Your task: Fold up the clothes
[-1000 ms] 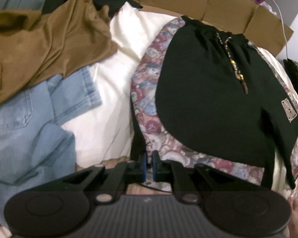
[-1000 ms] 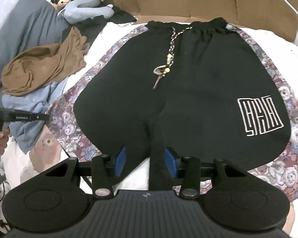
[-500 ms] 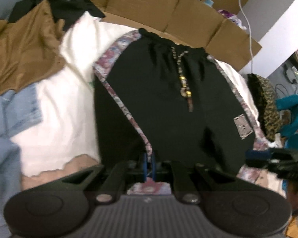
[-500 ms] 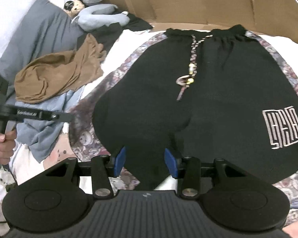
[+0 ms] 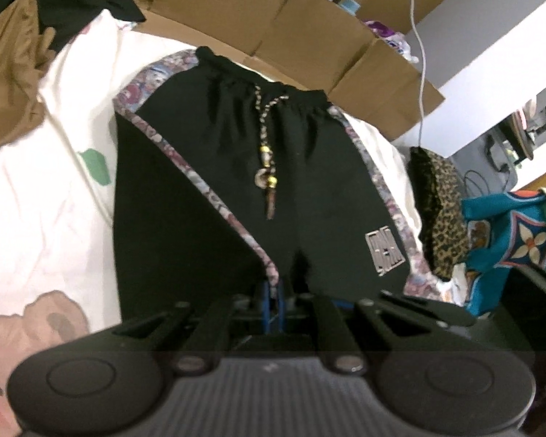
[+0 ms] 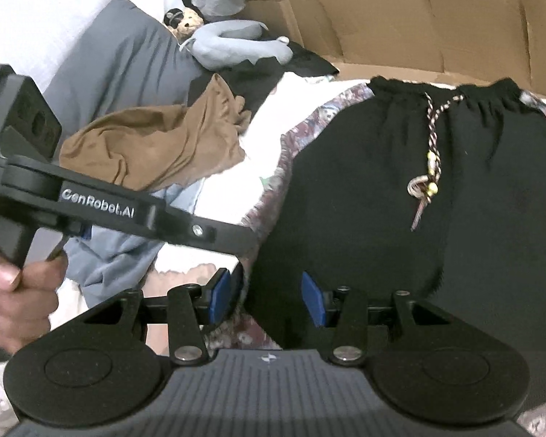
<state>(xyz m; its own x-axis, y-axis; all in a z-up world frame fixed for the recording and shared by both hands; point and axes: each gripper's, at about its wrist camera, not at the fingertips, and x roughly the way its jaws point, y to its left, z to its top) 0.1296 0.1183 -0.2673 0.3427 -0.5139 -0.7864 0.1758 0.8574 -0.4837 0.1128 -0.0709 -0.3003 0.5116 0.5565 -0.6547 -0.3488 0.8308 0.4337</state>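
Black shorts (image 5: 302,167) with floral side trim and a beaded drawstring lie waistband-away on a white sheet (image 5: 47,200). My left gripper (image 5: 272,302) is shut on the hem of the left leg, holding it lifted and folded inward, so the floral trim runs diagonally and the dark inside shows. In the right wrist view the left gripper (image 6: 245,255) reaches in from the left above the shorts (image 6: 382,200), held by a hand (image 6: 14,287). My right gripper (image 6: 266,302) stands open over the shorts' lower edge, black cloth beneath its blue pads (image 6: 220,300).
A brown garment (image 6: 156,145), blue jeans (image 6: 120,251), a grey pillow (image 6: 127,62) and a plush toy (image 6: 229,40) lie to the left. Cardboard (image 6: 418,25) lines the far side. A leopard-print item (image 5: 440,211) and teal patterned cloth (image 5: 509,236) sit right of the shorts.
The left gripper has carried the left leg's hem up and rightward over the shorts, exposing bare sheet. The right gripper has shifted left along the lower edge, and the two now stand close.
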